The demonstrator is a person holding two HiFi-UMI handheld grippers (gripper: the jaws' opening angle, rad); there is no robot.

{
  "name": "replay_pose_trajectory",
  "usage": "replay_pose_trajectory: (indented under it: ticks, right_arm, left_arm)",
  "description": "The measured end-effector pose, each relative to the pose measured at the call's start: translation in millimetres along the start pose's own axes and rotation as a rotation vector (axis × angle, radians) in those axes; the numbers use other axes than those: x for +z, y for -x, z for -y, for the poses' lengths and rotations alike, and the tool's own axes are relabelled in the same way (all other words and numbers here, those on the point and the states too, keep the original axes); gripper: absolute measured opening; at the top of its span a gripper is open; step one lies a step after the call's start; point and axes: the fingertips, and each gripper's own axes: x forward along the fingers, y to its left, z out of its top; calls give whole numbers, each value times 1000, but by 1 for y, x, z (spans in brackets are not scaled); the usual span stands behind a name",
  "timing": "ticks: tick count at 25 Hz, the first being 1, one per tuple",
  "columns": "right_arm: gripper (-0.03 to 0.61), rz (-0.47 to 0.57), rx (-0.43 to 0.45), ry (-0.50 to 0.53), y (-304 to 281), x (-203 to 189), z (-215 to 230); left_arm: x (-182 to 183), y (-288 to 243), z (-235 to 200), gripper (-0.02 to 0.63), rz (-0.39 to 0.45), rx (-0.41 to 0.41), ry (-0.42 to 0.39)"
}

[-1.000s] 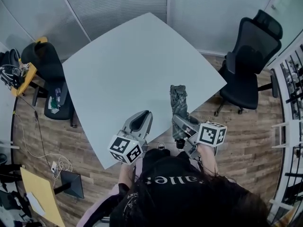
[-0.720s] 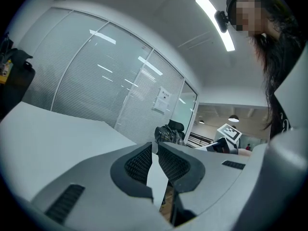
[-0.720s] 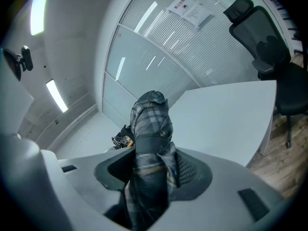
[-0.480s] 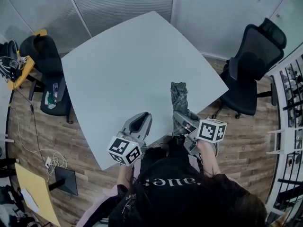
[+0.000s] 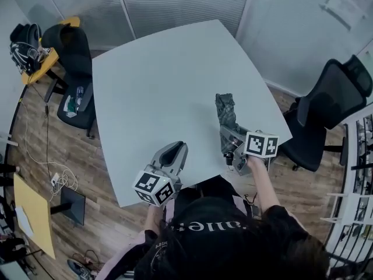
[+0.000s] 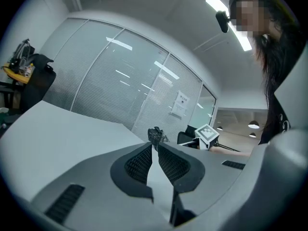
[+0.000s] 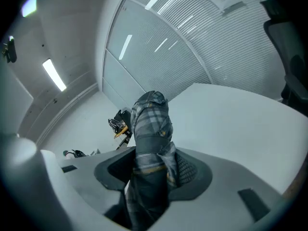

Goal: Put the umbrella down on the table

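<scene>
A folded grey plaid umbrella [image 5: 225,112] sticks out over the right part of the pale grey table [image 5: 157,80]. My right gripper [image 5: 229,135] is shut on its lower end near the table's right edge. In the right gripper view the umbrella [image 7: 151,124] fills the space between the pads of that gripper [image 7: 154,170]. Whether its tip touches the tabletop I cannot tell. My left gripper [image 5: 173,150] hangs over the table's near edge, shut with nothing in it [image 6: 154,148]. The umbrella [image 6: 155,134] shows small beyond its tips.
A black office chair [image 5: 332,98] stands right of the table, and another [image 5: 70,45] with gear on it stands at the left. Cables [image 5: 58,182] and a yellow sheet [image 5: 32,214] lie on the wooden floor. Shelving [image 5: 355,156] lines the right side.
The right gripper has carried the umbrella away from the near edge, toward the table's right side. The left gripper has shifted slightly. The head view has swung, so the table looks turned.
</scene>
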Motion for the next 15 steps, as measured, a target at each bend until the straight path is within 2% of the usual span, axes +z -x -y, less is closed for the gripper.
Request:
replay_pose_trajectory:
  ticks: [5, 15]
  right_arm:
    - [215, -102, -6, 54, -51, 28, 42]
    - [215, -359, -81, 365, -152, 61, 125]
  left_arm:
    - [9, -17, -11, 44, 26, 69, 3]
    - [21, -42, -25, 44, 34, 216, -4]
